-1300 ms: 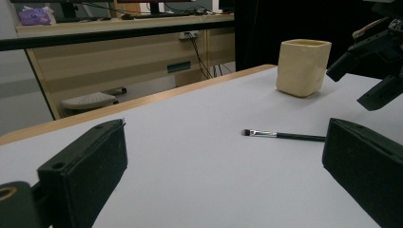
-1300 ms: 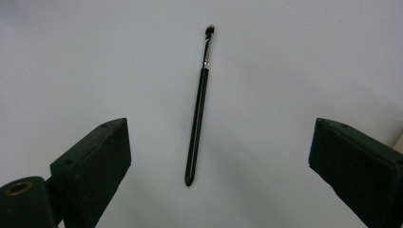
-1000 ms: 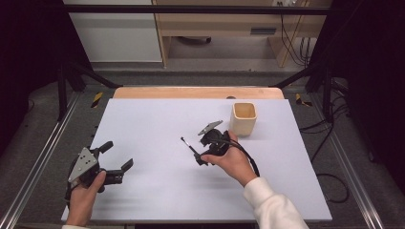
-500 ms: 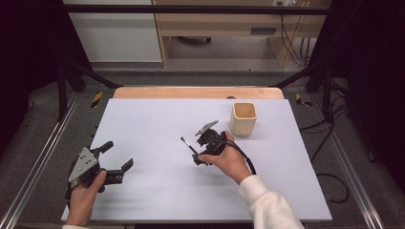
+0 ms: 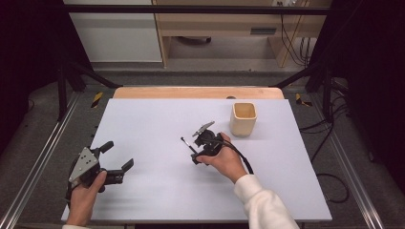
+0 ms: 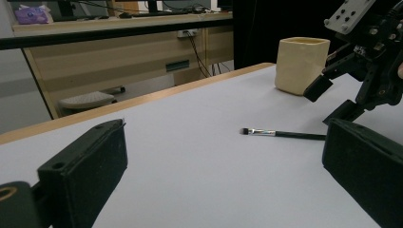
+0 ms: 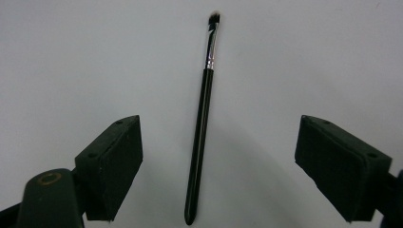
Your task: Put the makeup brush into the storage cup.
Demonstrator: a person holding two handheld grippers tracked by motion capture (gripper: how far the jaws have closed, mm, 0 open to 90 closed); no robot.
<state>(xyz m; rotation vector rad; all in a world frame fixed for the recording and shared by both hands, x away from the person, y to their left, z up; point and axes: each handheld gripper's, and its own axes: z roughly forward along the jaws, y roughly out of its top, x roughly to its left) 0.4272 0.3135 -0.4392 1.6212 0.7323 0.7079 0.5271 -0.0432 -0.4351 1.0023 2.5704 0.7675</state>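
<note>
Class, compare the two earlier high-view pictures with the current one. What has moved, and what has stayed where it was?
Very little changed. The right gripper edged slightly toward the far side of the table, staying open over the brush, which lies untouched between its jaws. Nothing was gripped or released. The left gripper stayed open near the table's front left, and the cream cup kept its place.

brush (image 7: 202, 118) | thin, black handle, metal ferrule | flat on table, mid | bristles prob. dark

My right gripper (image 5: 193, 149) is edging a little left and down, jaws wide over the brush (image 7: 202, 114).
</note>
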